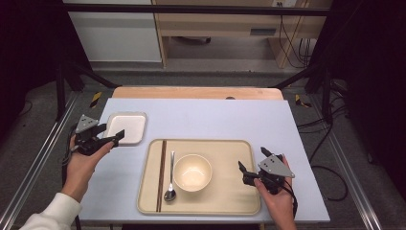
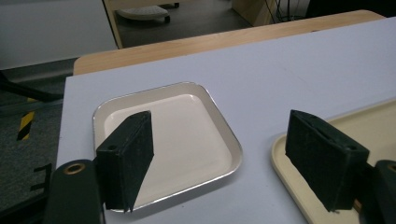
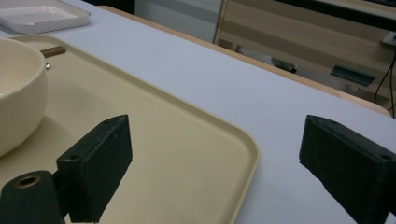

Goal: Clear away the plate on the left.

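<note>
White square plate (image 1: 125, 127) flat on the pale blue table (image 1: 201, 115), near the far left corner, just left of the tray (image 1: 239, 201) and apart from it; likely parked there as the next item to be brought over. Left gripper (image 1: 107, 135) at the plate's near left edge, jaws spread wide, one jaw over the plate's rim, the other out over bare table toward the tray; nothing clamped, pads not pressing on anything. Seen along its own jaws in the left gripper view, plate (image 2: 187, 135) empty and clean, jaws straddling its near corner: reads as lining up for a rim grip. Tray laid out like a place setting: brown chopsticks (image 1: 161, 175) along the left side, metal spoon (image 1: 170, 184) beside them, cream bowl (image 1: 192, 172) in the middle, upright and empty. Right gripper (image 1: 253, 165) over the tray's right edge, jaws wide, holding nothing; possibly waiting, or ready to steady the tray. Right gripper view: one jaw over the tray (image 3: 187, 154), the other over the table. No brand, label or legible writing on plate, bowl, tray or grippers.
</note>
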